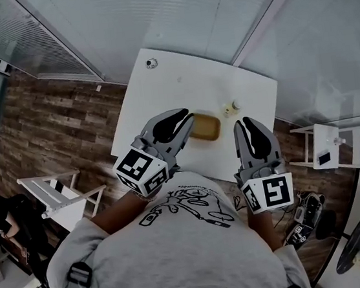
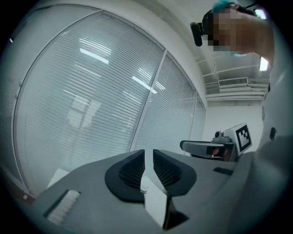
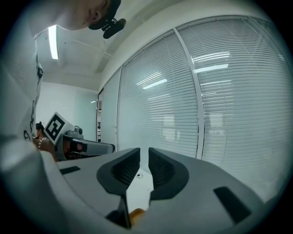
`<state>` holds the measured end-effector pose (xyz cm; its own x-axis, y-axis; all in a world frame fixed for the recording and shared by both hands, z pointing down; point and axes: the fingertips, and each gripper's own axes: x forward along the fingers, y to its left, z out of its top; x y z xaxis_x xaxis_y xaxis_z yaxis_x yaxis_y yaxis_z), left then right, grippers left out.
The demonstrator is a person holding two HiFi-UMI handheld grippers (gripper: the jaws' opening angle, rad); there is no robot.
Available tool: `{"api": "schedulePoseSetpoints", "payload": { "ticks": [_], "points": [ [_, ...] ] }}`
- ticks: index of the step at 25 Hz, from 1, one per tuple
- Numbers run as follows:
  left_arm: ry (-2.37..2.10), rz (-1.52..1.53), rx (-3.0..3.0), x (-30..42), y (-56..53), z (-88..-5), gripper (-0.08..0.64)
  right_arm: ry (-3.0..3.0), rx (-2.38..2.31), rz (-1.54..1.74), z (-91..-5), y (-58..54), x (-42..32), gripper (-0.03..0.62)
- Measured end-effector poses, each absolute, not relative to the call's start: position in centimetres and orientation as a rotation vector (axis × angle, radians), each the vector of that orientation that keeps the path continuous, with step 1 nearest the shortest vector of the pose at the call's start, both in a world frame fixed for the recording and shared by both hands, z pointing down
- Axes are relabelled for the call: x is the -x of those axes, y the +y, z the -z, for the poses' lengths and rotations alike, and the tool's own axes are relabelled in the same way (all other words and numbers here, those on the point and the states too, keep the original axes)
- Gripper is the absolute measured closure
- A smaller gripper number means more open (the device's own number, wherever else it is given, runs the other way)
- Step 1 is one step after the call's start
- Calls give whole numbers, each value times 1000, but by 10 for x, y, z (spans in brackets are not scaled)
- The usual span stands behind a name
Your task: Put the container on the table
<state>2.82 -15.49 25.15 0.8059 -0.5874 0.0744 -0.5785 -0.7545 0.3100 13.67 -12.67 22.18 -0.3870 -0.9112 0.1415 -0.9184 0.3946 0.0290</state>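
A shallow tan container (image 1: 205, 127) sits on the white table (image 1: 161, 97), between my two grippers and just beyond them. My left gripper (image 1: 185, 115) hovers at its left end, jaws shut with nothing between them. On the other side, the right gripper (image 1: 247, 122) is held up in the same way, shut and empty. In the left gripper view the left gripper (image 2: 149, 154) points level at the blinds, and the right gripper (image 2: 215, 147) shows beside it. Below the right gripper (image 3: 144, 153) a sliver of the container (image 3: 136, 213) shows.
A small pale bottle (image 1: 230, 108) stands on the table right of the container. A small round object (image 1: 151, 63) lies at the table's far corner. A white rack (image 1: 55, 191) stands on the wood floor at the left, a white stool (image 1: 326, 145) at the right. Window blinds (image 3: 219, 100) lie ahead.
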Motion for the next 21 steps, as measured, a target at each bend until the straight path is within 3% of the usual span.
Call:
{"api": "schedulePoseSetpoints", "payload": {
  "ticks": [21],
  "points": [
    [-847,22,-2674,-43,-167,-260,505,-2484,-1696,-103,-226,-141,-150,540]
  ]
}}
